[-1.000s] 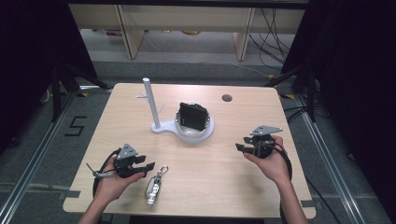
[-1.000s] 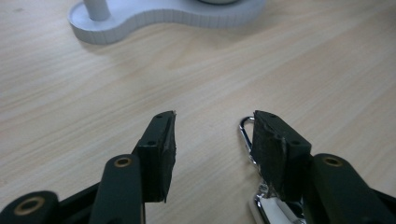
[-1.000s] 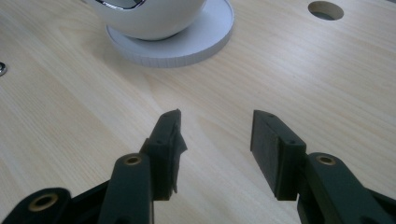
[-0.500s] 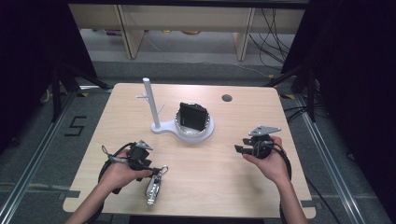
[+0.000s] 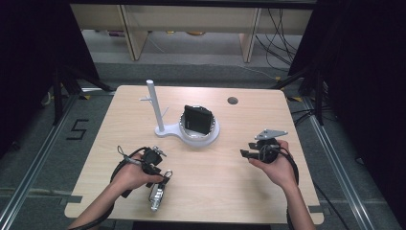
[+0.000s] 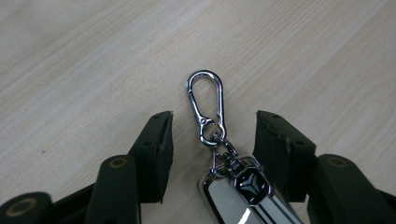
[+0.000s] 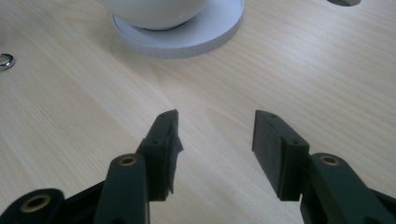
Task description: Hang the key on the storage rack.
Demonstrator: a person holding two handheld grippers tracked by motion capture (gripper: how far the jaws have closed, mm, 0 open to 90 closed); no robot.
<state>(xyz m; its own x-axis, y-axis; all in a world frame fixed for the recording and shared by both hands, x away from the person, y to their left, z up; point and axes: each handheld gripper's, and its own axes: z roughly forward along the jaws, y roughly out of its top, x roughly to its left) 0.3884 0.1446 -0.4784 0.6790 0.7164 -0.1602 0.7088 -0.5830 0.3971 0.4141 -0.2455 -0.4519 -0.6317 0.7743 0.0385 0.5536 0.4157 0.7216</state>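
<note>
Left gripper view: the key fob lies flat on the surface, its carabiner clip pointing away from the camera. The swivel link joining clip and fob sits between the two jaws of the left hand-held gripper. The jaws have just been closing slightly but remain released; neither pad touches metal, with a clear gap on each side.

Risk assessment:
- The link and clip are thin, rounded and polished. A closure on the link alone could probably let it slip or rotate out of the pads.
- The fob hangs from a loose joint. If lifted by the clip, it would likely swing.
- The jaws sit low over the wood. A further descent could drive the tips into the surface before they close.
- The fob lies near the front edge in the high view; a push instead of a grasp could slide it toward that edge.

Surroundings: the white stand, with its upright post and a bowl holding a black object, stands well apart toward the middle of the surface. The right hand-held gripper is released, with nothing between its jaws, and is held well apart to the right. Nothing lies between the left hand-held gripper and the fob.
</note>
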